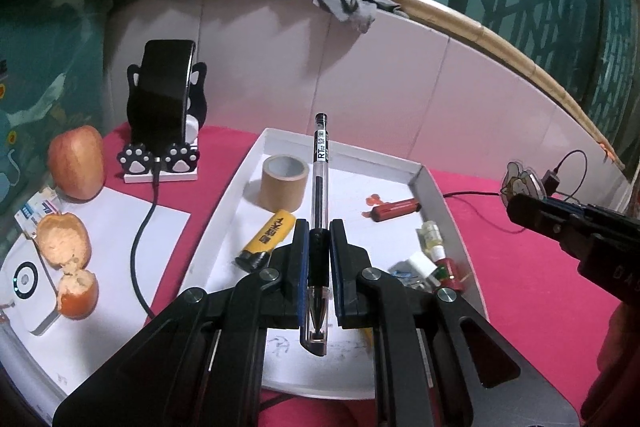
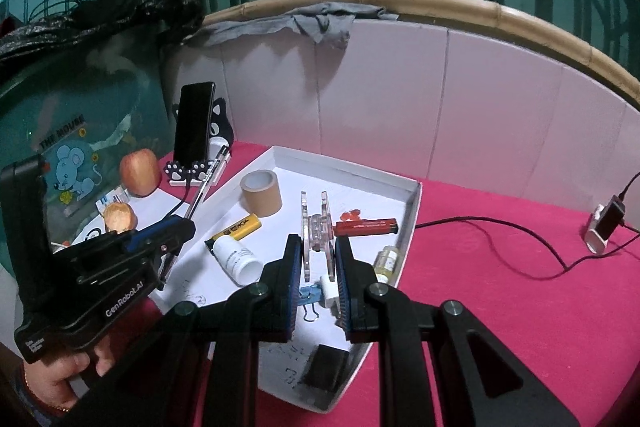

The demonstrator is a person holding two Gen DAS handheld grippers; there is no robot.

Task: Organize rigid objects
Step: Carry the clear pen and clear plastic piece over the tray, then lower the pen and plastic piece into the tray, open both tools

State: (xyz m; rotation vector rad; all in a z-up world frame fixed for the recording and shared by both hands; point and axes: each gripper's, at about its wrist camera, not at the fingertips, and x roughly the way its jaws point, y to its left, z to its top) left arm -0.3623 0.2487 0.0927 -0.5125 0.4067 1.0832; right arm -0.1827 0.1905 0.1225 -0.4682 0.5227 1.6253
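left wrist view has the left tool (image 1: pixel 319 241) clenched on a pen (image 1: pixel 321 187) pointing straight ahead over the white tray (image 1: pixel 430 183) mid-frame, right tool (image 2: pixel 317 259) clamping a clear acrylic stand (image 2: pixel 316 227).

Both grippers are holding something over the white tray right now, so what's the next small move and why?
Probably lower the left gripper and release the pen onto the bare tray floor ahead of it. The pen is clamped mid-barrel above the tray, between the tape roll and red lighter. The right gripper holds a clear acrylic piece.
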